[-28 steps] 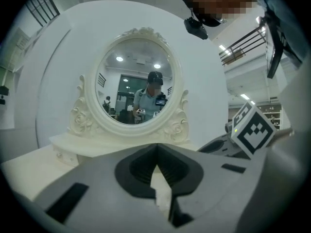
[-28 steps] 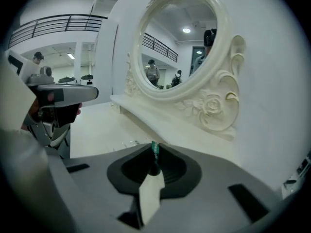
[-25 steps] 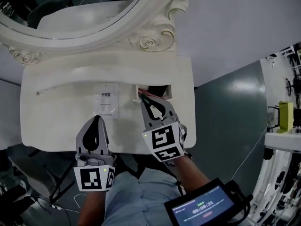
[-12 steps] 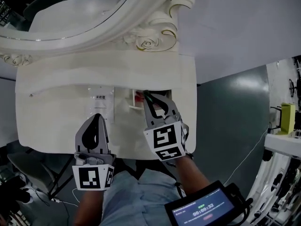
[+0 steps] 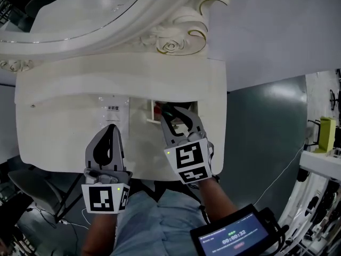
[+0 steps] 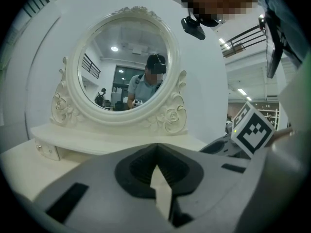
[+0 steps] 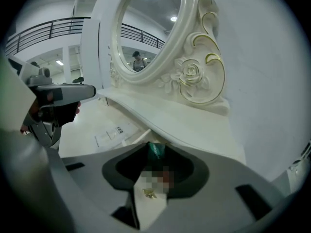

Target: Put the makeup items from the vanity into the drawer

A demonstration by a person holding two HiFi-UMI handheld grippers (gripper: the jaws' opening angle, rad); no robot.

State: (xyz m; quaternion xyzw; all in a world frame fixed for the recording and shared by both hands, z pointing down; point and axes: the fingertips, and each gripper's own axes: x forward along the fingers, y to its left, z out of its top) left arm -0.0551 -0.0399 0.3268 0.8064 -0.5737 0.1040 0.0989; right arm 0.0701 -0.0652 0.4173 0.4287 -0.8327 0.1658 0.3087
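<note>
The white vanity (image 5: 64, 89) has a small drawer (image 5: 187, 104) open in its top, at the right. A red item (image 5: 156, 111) lies in the drawer's left part. My right gripper (image 5: 177, 115) points down into the drawer. Its jaws have just been opening and now stand apart. A dark green item (image 7: 154, 152) shows between the tips of that right gripper (image 7: 156, 145); whether the pads touch it I cannot tell. My left gripper (image 5: 111, 128) hovers over the vanity's front, shut and empty. Its closed tips (image 6: 156, 152) face the mirror (image 6: 124, 64).
A printed paper sheet (image 5: 113, 116) lies on the vanity top left of the drawer. The ornate mirror frame (image 5: 170, 41) rises behind it. A tablet screen (image 5: 234, 236) sits at the person's lap, lower right. Grey floor (image 5: 261, 121) lies past the vanity's right edge.
The right gripper has sunk toward the open drawer and its jaws have spread apart. The left gripper has shifted slightly and stays shut.
</note>
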